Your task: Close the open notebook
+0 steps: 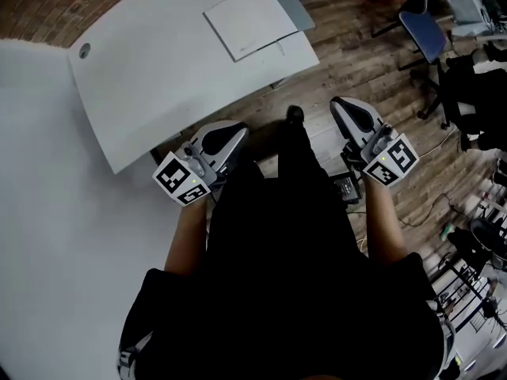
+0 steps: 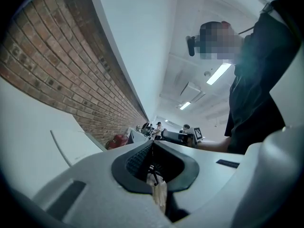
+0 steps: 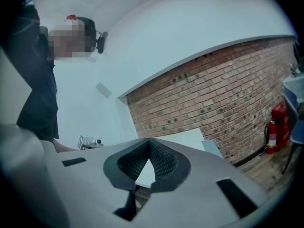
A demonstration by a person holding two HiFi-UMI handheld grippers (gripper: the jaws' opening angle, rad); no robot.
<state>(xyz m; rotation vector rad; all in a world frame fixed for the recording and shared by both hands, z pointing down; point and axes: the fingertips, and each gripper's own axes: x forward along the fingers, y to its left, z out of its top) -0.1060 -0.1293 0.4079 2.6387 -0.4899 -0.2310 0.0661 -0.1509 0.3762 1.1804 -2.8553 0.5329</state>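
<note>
Spotted the notebook (image 1: pixel 252 20) lying flat toward the far end of the white table (image 1: pixel 158 85), pale side up with a grey edge poking out on its right. Couldn't really tell from the head view whether open or shut. Found both grippers held low, close in front of the dark-clothed body and well apart from the notebook. Saw the left gripper (image 1: pixel 236 133) just beside the table's near edge, jaws pressed together, nothing between them. Same deal with the right gripper (image 1: pixel 341 105) out over the wooden floor (image 1: pixel 372 62): jaws squeezed tight at the tips, empty. Also noticed a brick wall (image 1: pixel 71 2) behind the table and a blue chair (image 1: pixel 424 28) off to the right.
</note>
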